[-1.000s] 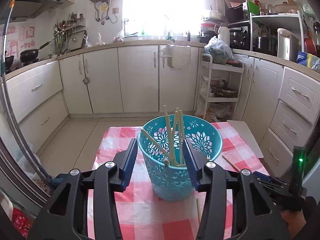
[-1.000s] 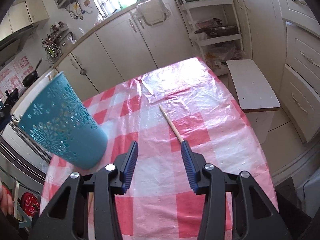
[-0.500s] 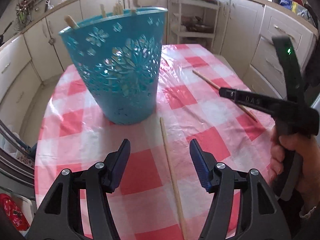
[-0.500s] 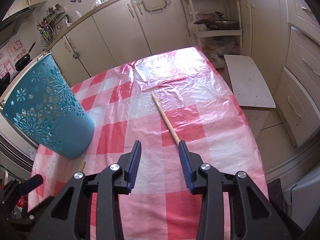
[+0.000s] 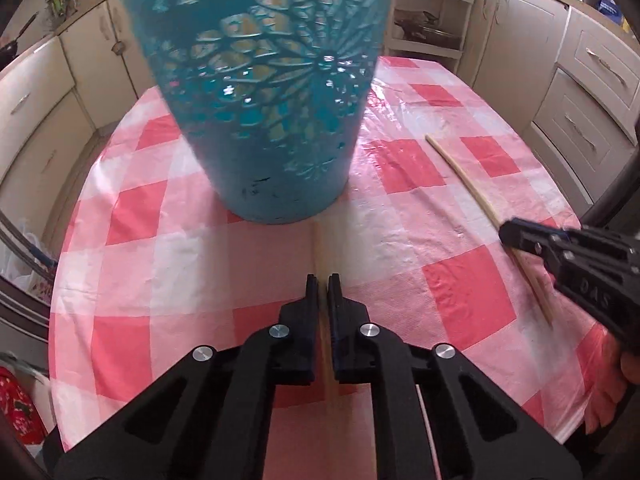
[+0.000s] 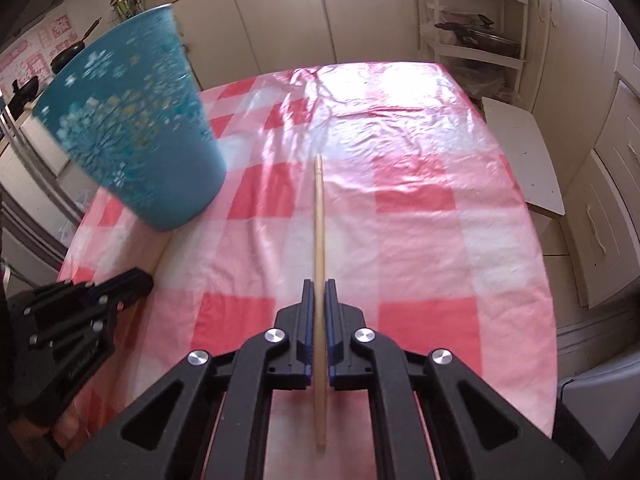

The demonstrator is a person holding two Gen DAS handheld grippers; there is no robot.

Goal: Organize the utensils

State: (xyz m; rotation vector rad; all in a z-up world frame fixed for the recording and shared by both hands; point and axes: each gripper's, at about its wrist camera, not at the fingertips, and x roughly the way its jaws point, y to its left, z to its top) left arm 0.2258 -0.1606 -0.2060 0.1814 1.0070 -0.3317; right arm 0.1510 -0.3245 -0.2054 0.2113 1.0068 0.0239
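A teal cut-out basket (image 5: pixel 272 100) stands on the red-and-white checked table (image 5: pixel 168 248), and light wooden sticks show through its holes. Just in front of it, my left gripper (image 5: pixel 323 280) points down at the cloth. Its jaws are closing, and the pads press a wooden chopstick (image 5: pixel 318 248) that lies pointing at the basket's base. My right gripper (image 6: pixel 319 286) is closing the same way on a second chopstick (image 6: pixel 319 208), which runs straight out ahead between its pads. In the left wrist view this right gripper (image 5: pixel 516 236) sits at the right, on that stick (image 5: pixel 472 188).
The basket (image 6: pixel 132 128) is at the table's left and the left gripper (image 6: pixel 136 280) is below it. A white board (image 6: pixel 520 152) leans off the table's right edge. Cream cabinets and a shelf rack (image 6: pixel 472 20) ring the table. A hand (image 5: pixel 628 368) holds the right gripper.
Both grippers went from wide open to closed, each on a chopstick. The left one dropped from above the basket down to the cloth in front of it. The right one lined up with its stick.
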